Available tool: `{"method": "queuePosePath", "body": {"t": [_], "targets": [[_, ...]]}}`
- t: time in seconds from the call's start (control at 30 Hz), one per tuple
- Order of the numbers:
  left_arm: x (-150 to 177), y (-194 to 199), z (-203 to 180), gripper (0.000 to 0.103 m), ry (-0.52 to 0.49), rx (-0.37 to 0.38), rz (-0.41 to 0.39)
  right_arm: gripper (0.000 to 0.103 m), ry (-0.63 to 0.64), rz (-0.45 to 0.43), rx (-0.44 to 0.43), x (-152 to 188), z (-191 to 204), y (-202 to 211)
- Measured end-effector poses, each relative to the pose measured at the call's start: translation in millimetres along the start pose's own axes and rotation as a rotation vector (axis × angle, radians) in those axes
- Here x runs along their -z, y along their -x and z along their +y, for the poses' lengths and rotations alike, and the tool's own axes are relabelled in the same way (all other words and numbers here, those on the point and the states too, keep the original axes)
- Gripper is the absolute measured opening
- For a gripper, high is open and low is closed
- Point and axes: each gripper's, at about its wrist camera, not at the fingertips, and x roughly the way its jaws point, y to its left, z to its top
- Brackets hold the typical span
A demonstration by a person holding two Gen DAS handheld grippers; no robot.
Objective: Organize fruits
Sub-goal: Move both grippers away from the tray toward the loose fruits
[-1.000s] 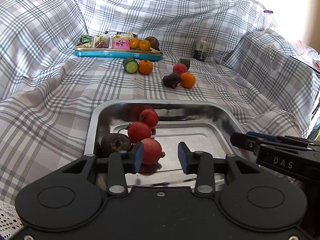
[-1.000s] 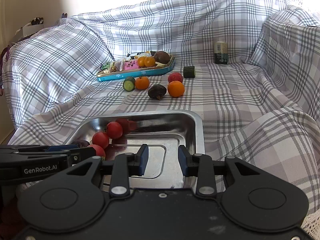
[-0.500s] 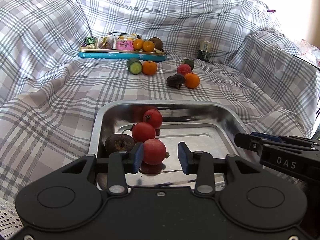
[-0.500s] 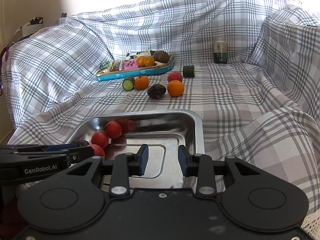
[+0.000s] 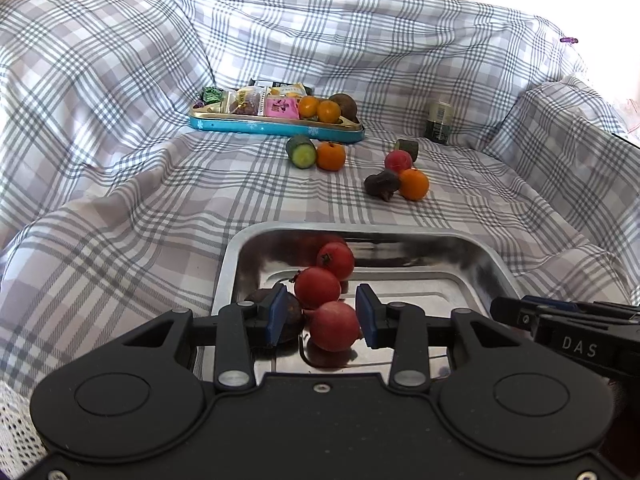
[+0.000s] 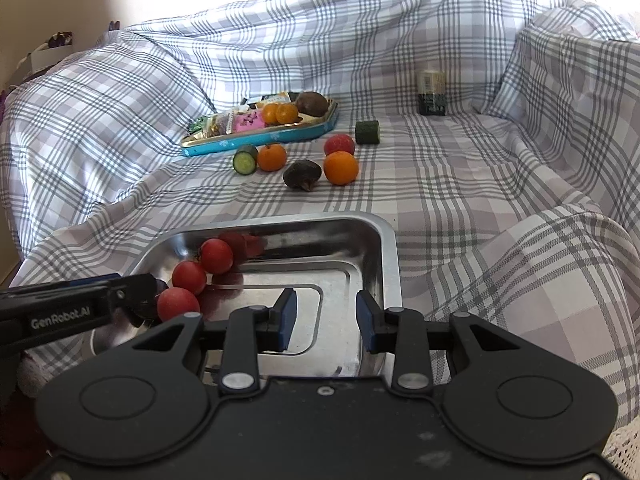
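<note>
A steel tray [image 5: 472, 240] [image 6: 384, 240] lies near me on the plaid cloth. It holds three red fruits [image 5: 318, 288] [image 6: 189, 277] and a dark brown fruit [image 5: 294, 312]. My left gripper [image 5: 320, 314] is open above the tray's near left part, the nearest red fruit [image 5: 334, 326] seen between its fingers. My right gripper [image 6: 325, 322] is open and empty over the tray's right half. Further back lie two oranges [image 5: 414, 184] [image 5: 331, 155], a red fruit [image 5: 398, 160], a dark fruit [image 5: 382, 185] and two cucumber pieces [image 5: 302, 152] [image 5: 407, 147].
A blue tin tray [image 5: 276, 126] [image 6: 260, 140] at the back holds snack packets, two oranges [image 5: 320, 109] and a brown fruit [image 5: 344, 104]. A small jar [image 5: 439, 122] [image 6: 431, 92] stands at the back right. The cloth rises in folds on all sides.
My left gripper's view has shifted left, so the tray and fruits sit further right in it. The right gripper has barely moved. Both stay open.
</note>
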Motion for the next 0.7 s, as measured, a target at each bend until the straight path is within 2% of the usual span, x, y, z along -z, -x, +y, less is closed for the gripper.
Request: {"method": "queuePosePath", "body": {"t": [0.17,0.33,0.7], "targets": [[-21.5,-6.7,4.8,0.047,-0.013,-0.014,-0.014,0.035,-0.008,0.013,-0.016,-12.3,-0.5,-2.4],[-50.1,-14.7,12.8,0.047,-0.008,-0.018,-0.043,0.035,0.029,-0.046,0.01,-35.7,2.3,-9.5],[-86.3,-44.4,17.6,0.047,-0.128,-0.079,-0.082,0.035,0.033,-0.107,0.06,-92.2,-12.9,-40.3]]}}
